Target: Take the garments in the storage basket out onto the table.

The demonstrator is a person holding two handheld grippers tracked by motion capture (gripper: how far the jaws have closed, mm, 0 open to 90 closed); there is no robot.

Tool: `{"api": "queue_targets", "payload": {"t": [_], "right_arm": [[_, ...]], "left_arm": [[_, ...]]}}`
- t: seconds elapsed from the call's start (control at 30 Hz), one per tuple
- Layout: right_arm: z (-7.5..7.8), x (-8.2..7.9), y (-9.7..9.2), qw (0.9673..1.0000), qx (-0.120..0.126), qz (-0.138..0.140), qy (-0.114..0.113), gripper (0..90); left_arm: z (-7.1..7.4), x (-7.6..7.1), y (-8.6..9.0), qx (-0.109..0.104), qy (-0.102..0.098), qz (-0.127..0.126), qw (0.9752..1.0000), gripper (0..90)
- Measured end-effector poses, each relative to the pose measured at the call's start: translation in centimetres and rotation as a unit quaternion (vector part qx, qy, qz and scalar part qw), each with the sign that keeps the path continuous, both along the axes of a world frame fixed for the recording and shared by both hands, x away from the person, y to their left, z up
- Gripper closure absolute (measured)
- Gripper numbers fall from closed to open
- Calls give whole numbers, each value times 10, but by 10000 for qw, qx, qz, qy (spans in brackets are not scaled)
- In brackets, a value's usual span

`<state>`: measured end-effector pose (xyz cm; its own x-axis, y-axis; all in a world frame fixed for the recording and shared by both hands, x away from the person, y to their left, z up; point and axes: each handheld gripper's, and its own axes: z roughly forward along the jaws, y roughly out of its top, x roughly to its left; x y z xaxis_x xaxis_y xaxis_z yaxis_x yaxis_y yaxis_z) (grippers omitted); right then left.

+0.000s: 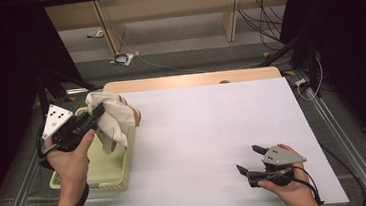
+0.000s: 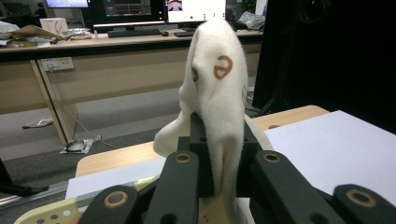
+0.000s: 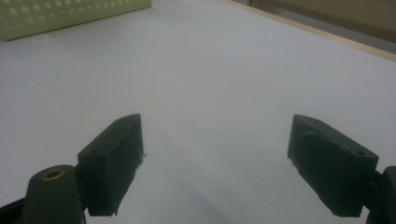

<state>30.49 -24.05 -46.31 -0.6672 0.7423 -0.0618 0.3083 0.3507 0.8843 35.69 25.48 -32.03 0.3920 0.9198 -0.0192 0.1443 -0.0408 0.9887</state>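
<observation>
I have the left gripper (image 1: 93, 117) clamped on a white cloth (image 1: 112, 116), its fingers (image 2: 180, 177) pressed together with the fabric pinched between them. In the left gripper view the cloth (image 2: 217, 88) rises in a tall fold above the fingers and drapes down both sides of them, and I can make out small orange ring-shaped marks printed on it. From the high view, the cloth hangs off the gripper above the far end of a pale yellow-green perforated basket (image 1: 108, 177) that sits at the left edge of the tabletop (image 1: 208, 131); part of the fabric droops toward the basket's inner side, though I cannot tell whether it touches the rim. My left hand (image 1: 70, 158) holds that gripper over the basket. My right hand (image 1: 288, 186) holds the right gripper (image 1: 249, 159) well apart from all this, low over the near right part of the white tabletop. Its fingers (image 3: 114, 158) stand wide apart with nothing between them, just bare white surface, and in the right gripper view a corner of the basket (image 3: 70, 16) shows far off at the top left.
</observation>
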Motion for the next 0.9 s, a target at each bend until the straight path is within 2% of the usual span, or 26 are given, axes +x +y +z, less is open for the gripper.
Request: {"api": "queue_targets", "payload": {"t": [0.6, 0.9], "right_arm": [[1, 0, -1, 9999, 73, -65, 23, 192], [1, 1, -2, 9999, 79, -80, 6, 191]], "left_arm": [[8, 2, -9, -43, -17, -192, 9998, 835], [14, 6, -22, -9, -81, -300, 9995, 835]]}}
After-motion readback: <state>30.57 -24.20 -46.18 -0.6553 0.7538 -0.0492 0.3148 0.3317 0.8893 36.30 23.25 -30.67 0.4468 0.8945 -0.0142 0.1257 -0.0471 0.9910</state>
